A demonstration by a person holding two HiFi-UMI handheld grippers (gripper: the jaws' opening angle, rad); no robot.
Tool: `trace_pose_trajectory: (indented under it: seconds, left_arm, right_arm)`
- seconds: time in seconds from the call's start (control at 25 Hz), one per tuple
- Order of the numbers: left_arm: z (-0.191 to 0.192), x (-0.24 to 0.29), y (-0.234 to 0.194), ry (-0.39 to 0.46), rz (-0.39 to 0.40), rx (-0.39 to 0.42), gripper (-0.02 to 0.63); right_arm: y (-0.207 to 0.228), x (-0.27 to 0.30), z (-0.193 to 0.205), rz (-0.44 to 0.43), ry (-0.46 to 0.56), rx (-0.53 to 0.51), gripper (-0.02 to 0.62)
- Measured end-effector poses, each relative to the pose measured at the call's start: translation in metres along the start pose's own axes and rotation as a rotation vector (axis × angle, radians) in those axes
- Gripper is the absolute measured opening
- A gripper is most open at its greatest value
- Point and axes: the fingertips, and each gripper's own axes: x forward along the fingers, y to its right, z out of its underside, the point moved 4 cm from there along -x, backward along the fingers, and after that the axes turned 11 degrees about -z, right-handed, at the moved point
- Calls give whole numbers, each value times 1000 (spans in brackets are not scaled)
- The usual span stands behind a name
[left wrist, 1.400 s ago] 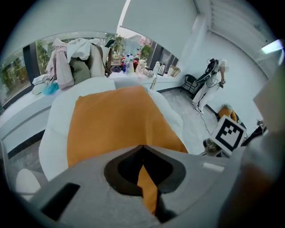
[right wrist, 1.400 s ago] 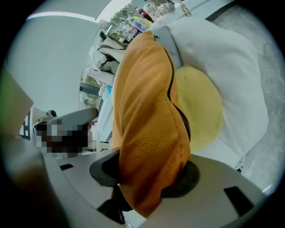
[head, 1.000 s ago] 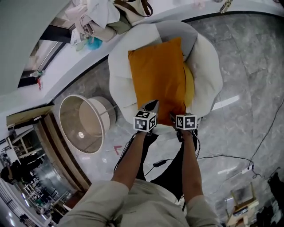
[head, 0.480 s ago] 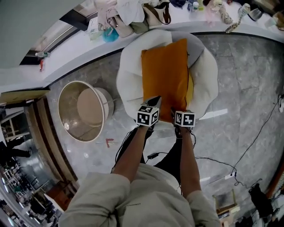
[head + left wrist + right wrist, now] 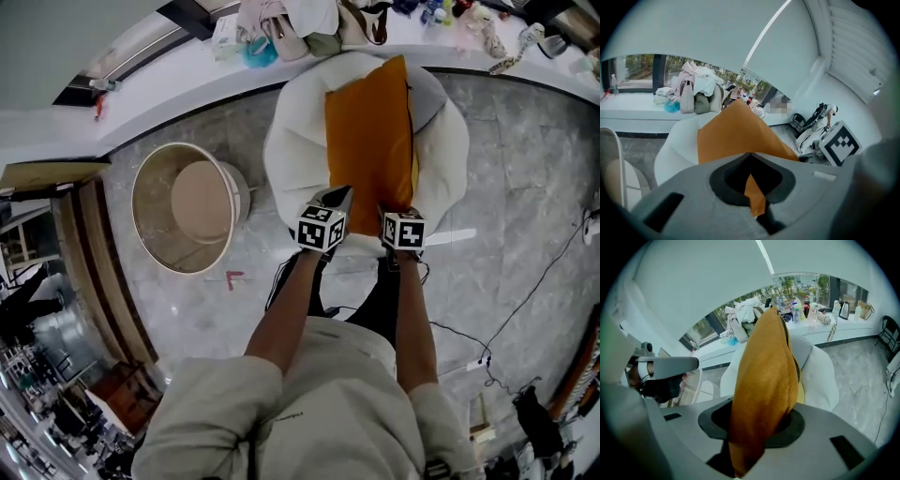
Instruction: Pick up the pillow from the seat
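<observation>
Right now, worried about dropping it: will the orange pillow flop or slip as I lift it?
Likely soft: the pillow bulges around the right claw, whose jaws have just been closing on it. The left claw pinches only a thin corner, so that side might slip.

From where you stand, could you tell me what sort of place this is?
Likely a lounge by a window: white armchair with an orange pillow, marble floor, cluttered ledge.
</observation>
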Motion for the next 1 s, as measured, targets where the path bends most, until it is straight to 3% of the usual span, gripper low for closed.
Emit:
trace_pose_trajectory:
  seconds: [0.36, 0.64, 1.0]
  left_arm:
    - [-13, -29, 9, 57, 64, 3, 9]
    - [0, -49, -7, 31, 67, 17, 9]
    - [-1, -70, 25, 79, 7, -51, 9]
  right_arm:
    - [-20, -48, -8, 63, -10, -61, 152]
    - [-33, -71, -9, 81, 10, -77, 146]
    - [-37, -92, -11, 1, -3, -142, 147]
